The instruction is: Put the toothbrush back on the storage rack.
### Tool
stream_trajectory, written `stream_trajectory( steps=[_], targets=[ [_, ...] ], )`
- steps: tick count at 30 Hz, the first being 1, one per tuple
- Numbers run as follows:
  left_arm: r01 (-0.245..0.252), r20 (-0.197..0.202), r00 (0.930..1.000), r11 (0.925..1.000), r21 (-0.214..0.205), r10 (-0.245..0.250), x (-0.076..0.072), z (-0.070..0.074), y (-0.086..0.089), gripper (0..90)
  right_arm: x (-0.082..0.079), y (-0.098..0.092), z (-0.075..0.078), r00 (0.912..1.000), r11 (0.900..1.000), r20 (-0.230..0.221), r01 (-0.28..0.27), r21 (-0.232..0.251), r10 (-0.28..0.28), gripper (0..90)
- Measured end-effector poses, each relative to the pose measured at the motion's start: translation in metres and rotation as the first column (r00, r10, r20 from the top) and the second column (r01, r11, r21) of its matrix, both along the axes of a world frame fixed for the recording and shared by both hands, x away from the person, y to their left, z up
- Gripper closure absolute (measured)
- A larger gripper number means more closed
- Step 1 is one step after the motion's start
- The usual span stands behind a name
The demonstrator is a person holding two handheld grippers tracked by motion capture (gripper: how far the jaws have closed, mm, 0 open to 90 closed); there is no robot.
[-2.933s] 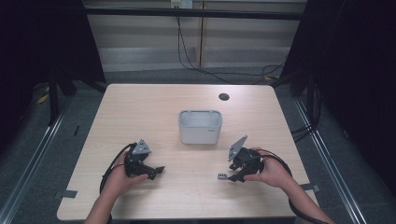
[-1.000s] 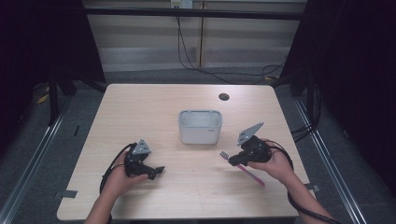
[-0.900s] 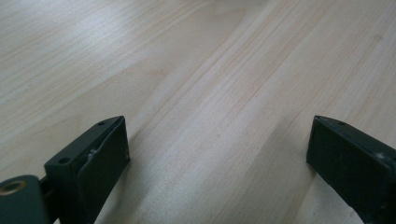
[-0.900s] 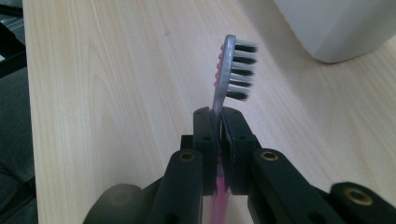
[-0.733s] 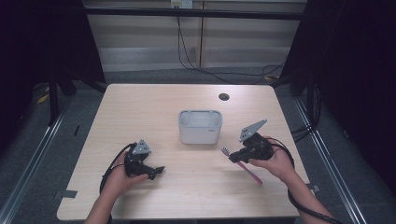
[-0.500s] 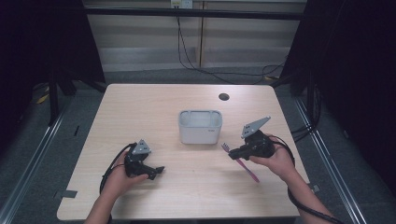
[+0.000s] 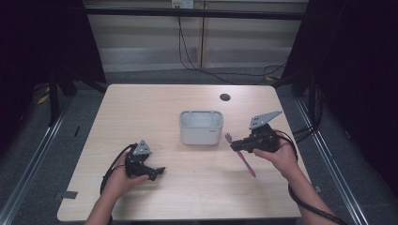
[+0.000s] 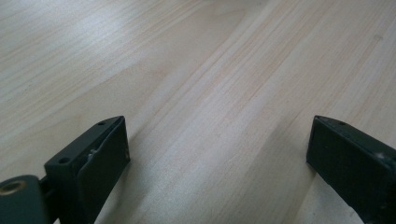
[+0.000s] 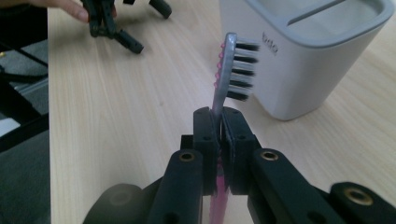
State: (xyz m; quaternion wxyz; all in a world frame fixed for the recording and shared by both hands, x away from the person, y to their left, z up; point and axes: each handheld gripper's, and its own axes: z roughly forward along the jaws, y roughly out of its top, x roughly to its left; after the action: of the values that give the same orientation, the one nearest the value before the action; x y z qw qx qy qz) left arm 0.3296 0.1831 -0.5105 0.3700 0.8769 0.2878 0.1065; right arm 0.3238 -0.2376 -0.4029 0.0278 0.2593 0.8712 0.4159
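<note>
both black jaws of our right gripper (image 9: 219, 126) are clamped together on the neck of a pink plastic toothbrush with black-and-white bristles (image 9: 229, 70), just below its head. in the right gripper view the head rises straight up from between the jaws, bristles facing the pale grey rounded-rectangle plastic holder (image 9: 317, 56), which stands just beside the brush head; whether they touch, we cannot tell. the holder carries small raised lettering on its near wall and a slot across its top.

from the high view our right gripper (image 7: 234, 146) is held above the light wooden table (image 7: 141, 108), to the right of the grey holder (image 7: 201, 127), with its grey three-cornered plate tilted upward. the toothbrush (image 7: 241, 154) runs through the jaws: its head points toward the holder, and its pink handle slants back and down toward the table's near edge, under our right hand (image 7: 280, 154).

our left gripper (image 7: 159, 172) rests low over the table near the front left, held in our left hand (image 7: 119, 176), with its black cable looping beside it. in the left gripper view its two black jaws stand wide apart with nothing but bare wood grain (image 8: 210, 93) between them.

a small dark round hole (image 7: 225, 97) sits in the tabletop beyond the holder, toward the far edge. the same left gripper (image 9: 114, 23) shows farther off at the upper left of the right gripper view.
</note>
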Motion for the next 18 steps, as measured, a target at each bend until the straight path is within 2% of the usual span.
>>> stream_trajectory(
  steps=[13, 18],
  targets=[
    [0.0, 0.0, 1.0, 1.0, 0.0, 0.0, 0.0, 0.0, 0.0, 5.4, 0.009, 0.003, 0.01, 0.9977, 0.9951, 0.03, 0.057, 0.081, -0.06, 85.6],
    [0.0, -0.002, 1.0, 1.0, 0.0, 0.0, 0.0, 0.0, 0.0, 5.4, 0.011, 0.004, 0.012, 0.9953, 0.9921, 0.046, 0.08, 0.097, -0.084, 85.6]
  ],
)
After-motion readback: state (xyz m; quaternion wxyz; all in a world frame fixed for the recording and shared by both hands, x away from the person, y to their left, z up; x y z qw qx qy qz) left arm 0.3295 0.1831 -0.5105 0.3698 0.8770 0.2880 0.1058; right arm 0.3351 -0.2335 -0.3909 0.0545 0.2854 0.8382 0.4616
